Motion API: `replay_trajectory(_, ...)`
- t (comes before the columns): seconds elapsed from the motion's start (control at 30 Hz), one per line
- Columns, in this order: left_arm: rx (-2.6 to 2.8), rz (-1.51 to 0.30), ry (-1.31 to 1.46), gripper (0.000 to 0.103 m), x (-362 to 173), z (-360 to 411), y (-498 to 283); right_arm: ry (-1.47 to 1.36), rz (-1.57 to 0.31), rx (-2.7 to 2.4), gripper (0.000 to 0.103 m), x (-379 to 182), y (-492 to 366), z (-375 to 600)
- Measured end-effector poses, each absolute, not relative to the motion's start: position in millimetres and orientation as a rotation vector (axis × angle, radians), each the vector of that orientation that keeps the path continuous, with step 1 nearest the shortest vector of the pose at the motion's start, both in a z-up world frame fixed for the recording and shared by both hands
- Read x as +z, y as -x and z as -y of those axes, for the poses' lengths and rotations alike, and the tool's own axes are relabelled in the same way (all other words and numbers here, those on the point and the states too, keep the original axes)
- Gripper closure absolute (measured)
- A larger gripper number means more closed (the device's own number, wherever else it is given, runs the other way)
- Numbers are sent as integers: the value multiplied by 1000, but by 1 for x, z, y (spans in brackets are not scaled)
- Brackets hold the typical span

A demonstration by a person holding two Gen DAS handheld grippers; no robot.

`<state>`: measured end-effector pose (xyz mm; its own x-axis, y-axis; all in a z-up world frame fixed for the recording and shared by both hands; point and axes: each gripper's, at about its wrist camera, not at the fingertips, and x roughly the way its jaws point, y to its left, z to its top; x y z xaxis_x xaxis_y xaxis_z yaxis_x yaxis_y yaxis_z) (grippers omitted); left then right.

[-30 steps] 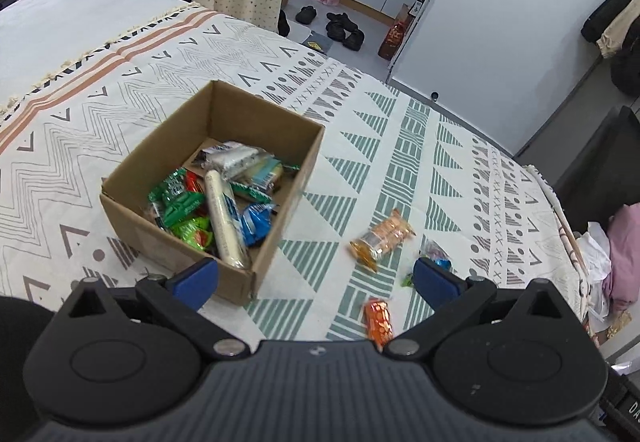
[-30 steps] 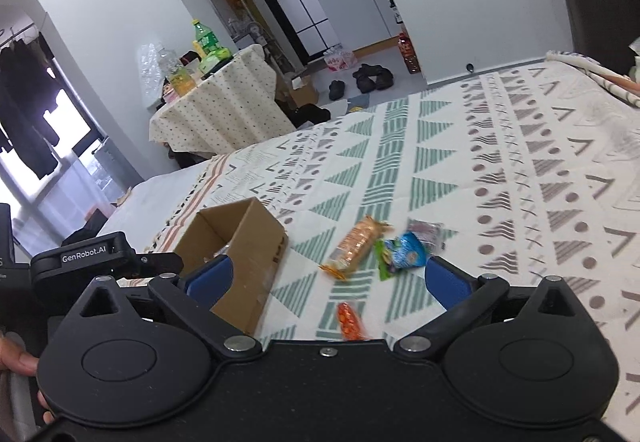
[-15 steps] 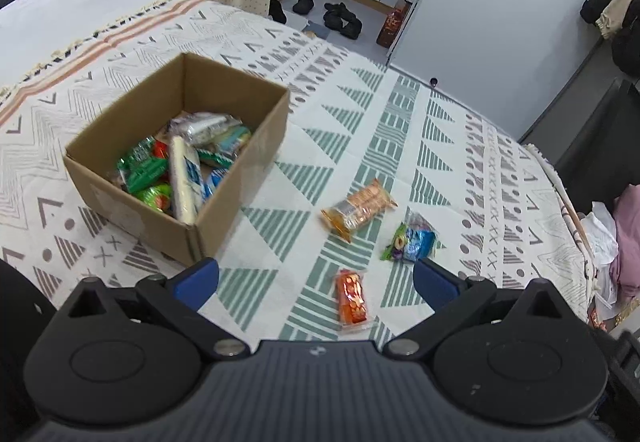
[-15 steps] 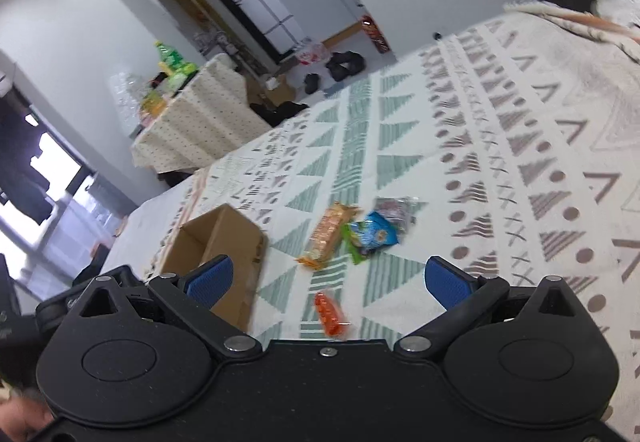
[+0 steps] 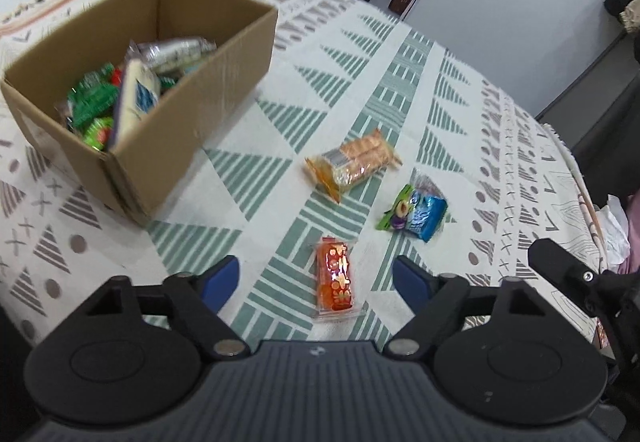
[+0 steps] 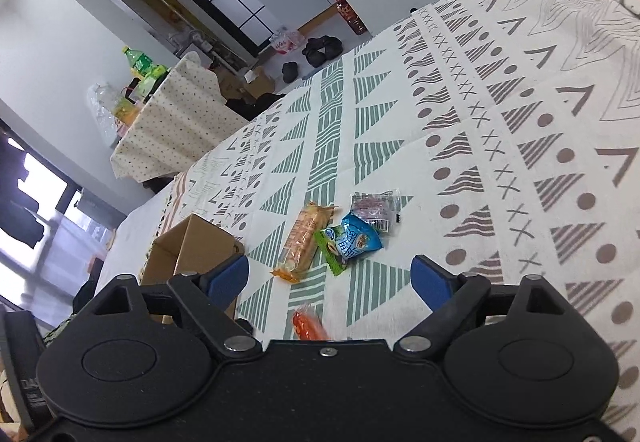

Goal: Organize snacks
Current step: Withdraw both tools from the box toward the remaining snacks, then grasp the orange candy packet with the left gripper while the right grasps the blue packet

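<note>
Landmark: cardboard box (image 5: 168,110), open-topped, on the patterned cloth (image 5: 460,90), already part-filled with wrapped snacks

Four loose packets lie right of the box:
- orange packet (image 5: 334,279), nearest the camera side, well clear of the box corner
- cracker pack (image 5: 352,162), farther off, right of the box's near wall
- blue-green packet (image 5: 416,214), right of the cracker pack, farther from the box
- clear purplish packet (image 6: 374,208), just beyond the blue-green one, touching or overlapping it; plain only in the right wrist view

Left gripper (image 5: 318,282): jaws apart and closing, orange packet framed between the blue pads, no pad touching it. Whether the tips are down at cloth level, cannot tell

Right gripper (image 6: 330,278): jaws apart and closing, nothing pressed. Blue-green packet (image 6: 352,242) lies just ahead of the gap, cracker pack (image 6: 304,242) ahead and left

Key relation: orange packet's long axis runs along the left gripper's pointing line, so the pads would close across its narrow width. Left hand looks the nearer to it; judged next pick, then carry left to the box
</note>
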<state>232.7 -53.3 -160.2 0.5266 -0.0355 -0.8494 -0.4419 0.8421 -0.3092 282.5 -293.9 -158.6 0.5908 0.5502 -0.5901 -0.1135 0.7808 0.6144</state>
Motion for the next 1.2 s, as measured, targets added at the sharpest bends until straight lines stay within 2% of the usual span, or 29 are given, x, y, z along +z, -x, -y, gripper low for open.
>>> replay_trajectory(0.23, 260, -1063, 584, 42, -192, 59, -256, -529, -897, 395, 19, -173, -300, 283)
replay_trajectory(0.43, 292, -1127, 564, 67, -215, 63, -273, -462, -911, 402, 19, -182, -313, 267)
replay_trajectory(0.47, 293, -1122, 541, 81, -214, 63, -275, -451, -916, 402, 19, -184, -316, 264)
replay_trajectory(0.5, 289, -1124, 538, 83, -214, 62, -278, -439, -916, 401, 19, -186, -319, 261)
replay_trajectory(1.2, 292, -1105, 597, 84, -214, 24, -303, -278, -967, 387, 24, -215, -353, 217)
